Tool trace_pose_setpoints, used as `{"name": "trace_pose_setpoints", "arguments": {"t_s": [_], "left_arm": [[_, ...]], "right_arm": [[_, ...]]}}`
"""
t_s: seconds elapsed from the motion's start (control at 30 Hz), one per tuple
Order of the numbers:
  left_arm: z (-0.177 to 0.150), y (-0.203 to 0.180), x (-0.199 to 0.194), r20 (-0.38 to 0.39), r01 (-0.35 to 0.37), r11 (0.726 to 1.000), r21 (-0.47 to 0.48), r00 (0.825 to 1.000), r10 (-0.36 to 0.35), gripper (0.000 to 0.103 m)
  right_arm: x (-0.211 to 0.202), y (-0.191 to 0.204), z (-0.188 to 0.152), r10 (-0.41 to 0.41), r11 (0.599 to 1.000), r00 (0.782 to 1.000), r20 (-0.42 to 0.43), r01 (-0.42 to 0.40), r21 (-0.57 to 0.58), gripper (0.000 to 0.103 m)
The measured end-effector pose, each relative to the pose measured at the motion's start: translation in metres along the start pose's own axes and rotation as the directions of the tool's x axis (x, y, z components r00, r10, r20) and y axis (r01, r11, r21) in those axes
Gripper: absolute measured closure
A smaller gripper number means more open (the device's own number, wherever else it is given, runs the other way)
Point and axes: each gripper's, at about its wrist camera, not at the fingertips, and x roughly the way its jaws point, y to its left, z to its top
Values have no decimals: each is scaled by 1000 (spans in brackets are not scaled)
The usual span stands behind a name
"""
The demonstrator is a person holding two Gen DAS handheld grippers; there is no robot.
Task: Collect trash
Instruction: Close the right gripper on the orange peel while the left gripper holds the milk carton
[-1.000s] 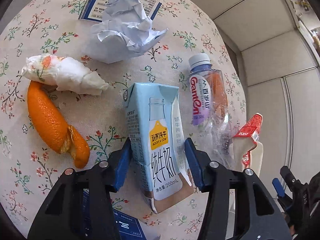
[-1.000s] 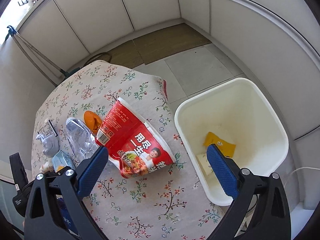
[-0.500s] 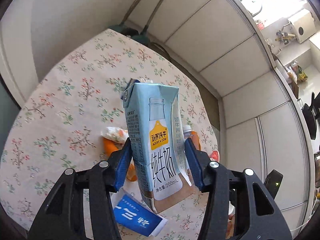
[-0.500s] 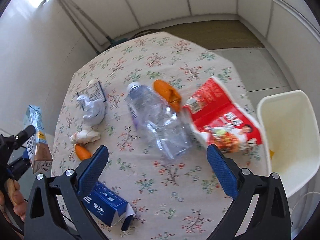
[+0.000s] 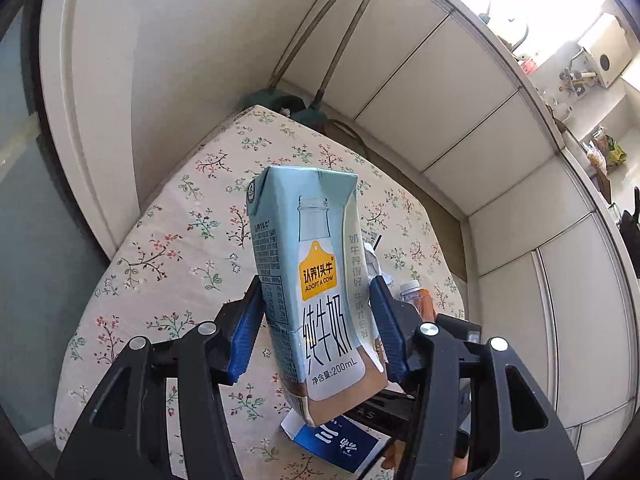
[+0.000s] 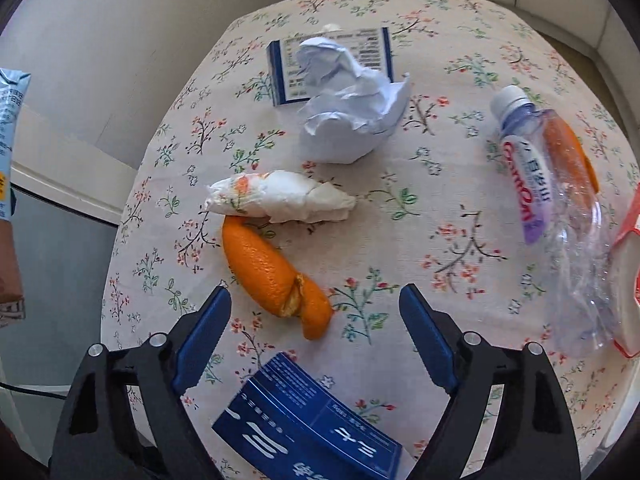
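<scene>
Floral tablecloth (image 6: 460, 208): two orange peels (image 6: 272, 276), one bottle (image 6: 560, 216).

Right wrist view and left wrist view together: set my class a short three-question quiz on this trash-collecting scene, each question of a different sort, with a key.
1. True or false: the left claw is shut on the milk carton, held clear above the table.
2. Which item lies nearest the open right claw?
A. crumpled paper
B. orange peel
C. plastic bottle
3. Fill in: the twisted tissue touches the top end of the ______.

Key: 1 true; 2 B; 3 orange peel.
</scene>
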Motion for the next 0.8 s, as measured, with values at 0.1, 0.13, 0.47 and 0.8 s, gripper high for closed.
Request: {"name": "trace_pose_setpoints", "arguments": {"t_s": [0.1, 0.13, 0.47, 0.8], "left_arm": [[2, 5, 0, -1, 0, 1000, -8, 1000, 0, 53], [2, 6, -1, -1, 0, 1000, -11, 1000, 0, 53], [4, 18, -1, -9, -12, 999, -45, 1000, 11, 53], [3, 13, -2, -10, -8, 999, -46, 1000, 7, 53]], "right_arm": [[13, 14, 2, 1, 1000, 1000, -24, -1, -16, 27], [16, 18, 2, -3, 1000, 1000, -31, 3, -24, 29], [17, 28, -1, -61, 995, 998, -4, 61, -80, 70], [-25, 15, -8, -43, 996, 997, 61, 48, -69, 74]]}}
